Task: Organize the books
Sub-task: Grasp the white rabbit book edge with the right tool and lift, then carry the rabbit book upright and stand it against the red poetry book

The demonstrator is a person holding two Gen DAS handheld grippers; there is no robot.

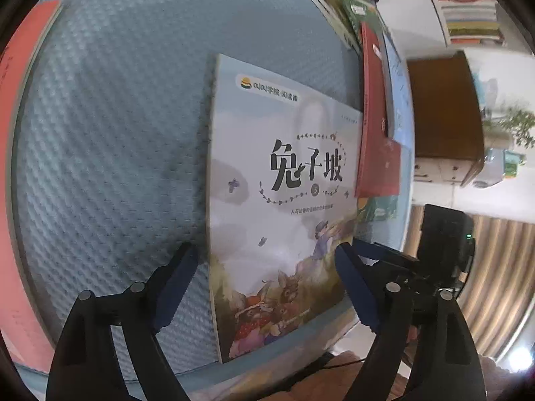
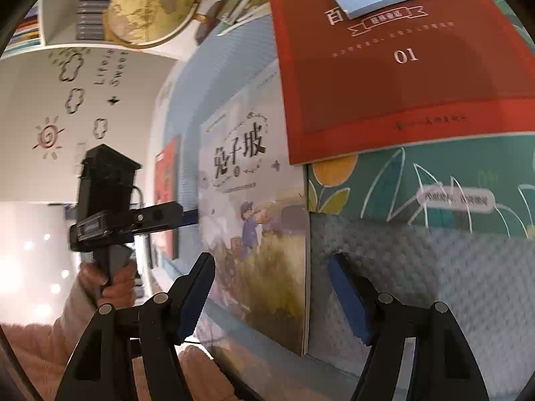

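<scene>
One rabbit book [image 1: 277, 200] lies flat on the blue bench [image 1: 110, 140], near edge overhanging, far corner tucked under the red book [image 2: 394, 67]. Left claw [image 1: 264, 284] and right claw [image 2: 271, 294] both spread, straddling its near edge. Step: pickup approach. Next likely needs one claw closing on that edge

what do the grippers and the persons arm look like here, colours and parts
Each gripper, left gripper and right gripper, has black angular plastic arms with round silver pivot pins and dark blue ridged pads. Seen from the right wrist, the left one carries a black boxy block on a grey handle, gripped by a bare hand with a fuzzy pink sleeve.
</scene>
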